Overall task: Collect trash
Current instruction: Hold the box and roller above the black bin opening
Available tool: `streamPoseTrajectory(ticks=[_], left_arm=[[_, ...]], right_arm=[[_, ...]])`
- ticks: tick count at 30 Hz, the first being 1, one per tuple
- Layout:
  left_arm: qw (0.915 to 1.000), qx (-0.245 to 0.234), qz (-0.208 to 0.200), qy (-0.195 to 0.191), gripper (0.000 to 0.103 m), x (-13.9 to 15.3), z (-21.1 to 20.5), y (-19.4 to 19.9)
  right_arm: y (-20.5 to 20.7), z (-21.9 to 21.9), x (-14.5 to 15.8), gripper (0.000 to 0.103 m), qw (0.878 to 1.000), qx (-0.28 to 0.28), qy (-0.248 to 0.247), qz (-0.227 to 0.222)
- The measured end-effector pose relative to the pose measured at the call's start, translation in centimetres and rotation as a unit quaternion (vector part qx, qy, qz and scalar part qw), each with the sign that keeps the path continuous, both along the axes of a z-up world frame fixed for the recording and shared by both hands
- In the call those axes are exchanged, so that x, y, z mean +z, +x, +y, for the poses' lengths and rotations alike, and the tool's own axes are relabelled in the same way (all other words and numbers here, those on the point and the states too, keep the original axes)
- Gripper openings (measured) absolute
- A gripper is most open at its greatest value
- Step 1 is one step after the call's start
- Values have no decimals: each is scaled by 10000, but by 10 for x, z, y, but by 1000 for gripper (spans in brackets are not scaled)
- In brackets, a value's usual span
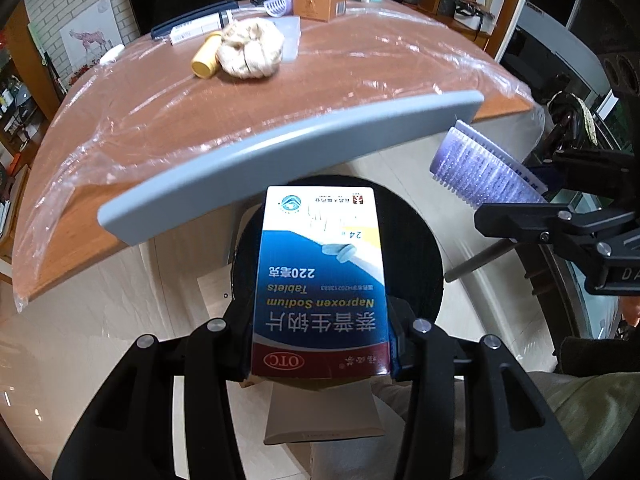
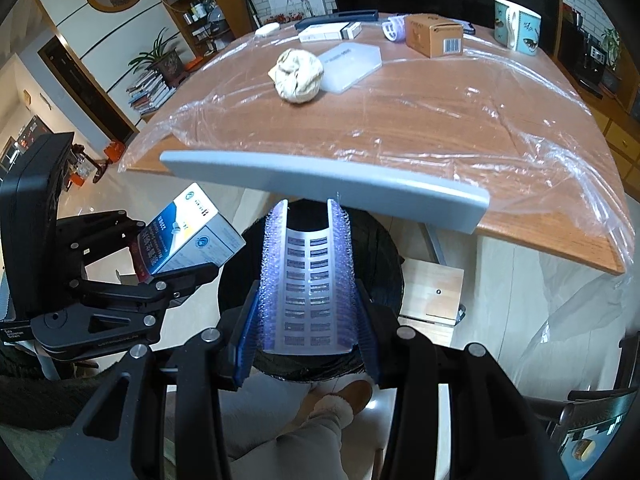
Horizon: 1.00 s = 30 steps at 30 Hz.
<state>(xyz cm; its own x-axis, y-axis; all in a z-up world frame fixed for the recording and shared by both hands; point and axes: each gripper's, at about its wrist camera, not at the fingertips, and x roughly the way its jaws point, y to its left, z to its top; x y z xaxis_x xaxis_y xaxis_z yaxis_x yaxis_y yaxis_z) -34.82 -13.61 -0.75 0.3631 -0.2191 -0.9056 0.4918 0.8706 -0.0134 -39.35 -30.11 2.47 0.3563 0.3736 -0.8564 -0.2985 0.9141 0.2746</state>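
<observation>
My left gripper [image 1: 322, 340] is shut on a blue and white tablet box [image 1: 320, 280], which it holds over the round black bin [image 1: 416, 248] on the floor. My right gripper [image 2: 308, 320] is shut on a purple bristled hair roller [image 2: 308, 272], also above the bin [image 2: 380, 248]. In the left wrist view the roller [image 1: 480, 168] and the right gripper [image 1: 532, 208] come in from the right. The right wrist view has the left gripper [image 2: 160, 276] and the box [image 2: 188, 236] at its left. A crumpled paper ball [image 1: 250, 50] lies on the table beside a yellow bottle [image 1: 206, 60].
A grey curved bar [image 1: 288, 148] runs between the bin and the wooden table [image 1: 160, 120], which is covered in clear film. At the table's far side stand a brown carton [image 2: 434, 36], a mug [image 2: 516, 26] and a translucent lid [image 2: 350, 64]. A person's slippered foot [image 2: 348, 396] is beside the bin.
</observation>
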Motion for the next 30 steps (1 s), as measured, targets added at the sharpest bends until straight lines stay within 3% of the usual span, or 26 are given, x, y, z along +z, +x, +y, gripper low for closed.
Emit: streamPoseTrajectory(ticks=[30], left_arm=[[9975,-131,482,508,48,-50,-15,17]], right_arm=[[17,11,-59,43,9977,64,-317,588]])
